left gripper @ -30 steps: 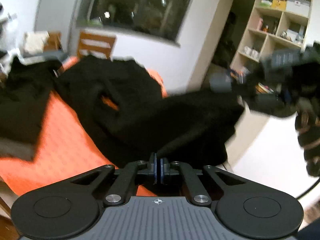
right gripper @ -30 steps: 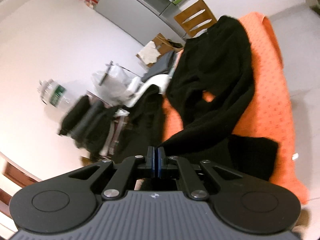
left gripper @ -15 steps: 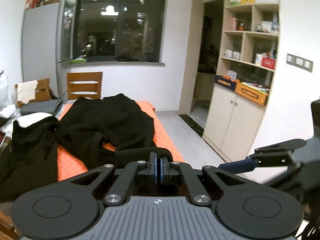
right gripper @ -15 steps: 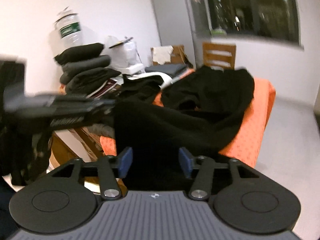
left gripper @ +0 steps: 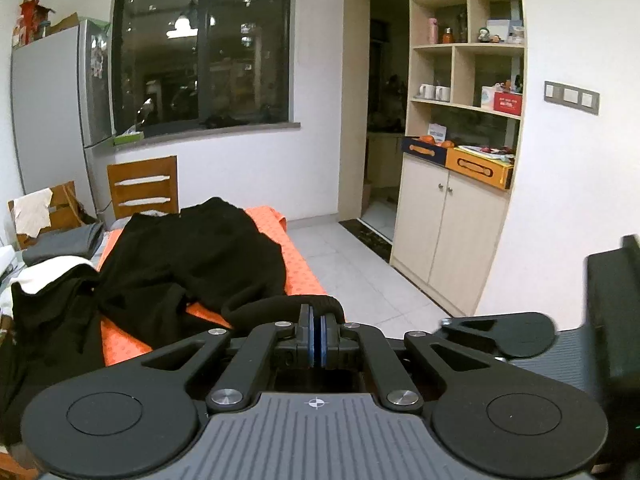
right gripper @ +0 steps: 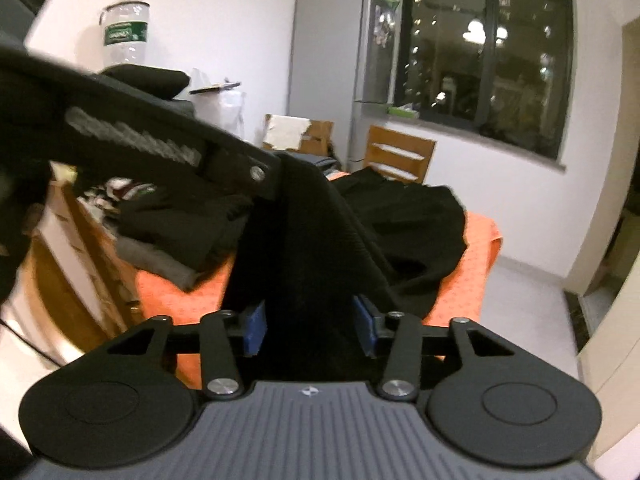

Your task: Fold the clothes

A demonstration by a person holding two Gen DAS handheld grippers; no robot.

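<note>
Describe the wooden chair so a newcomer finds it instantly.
Start at the big dark window. Below its sill, beside the grey fridge, the wooden chair stands behind the orange-covered table. Only its back has two pale horizontal slots.

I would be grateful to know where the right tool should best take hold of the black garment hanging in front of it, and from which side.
Probably the taut fold of the black garment hanging below the left tool, approached straight on. That fold already sits between the right tool's closing pads, which do not yet press it.
</note>
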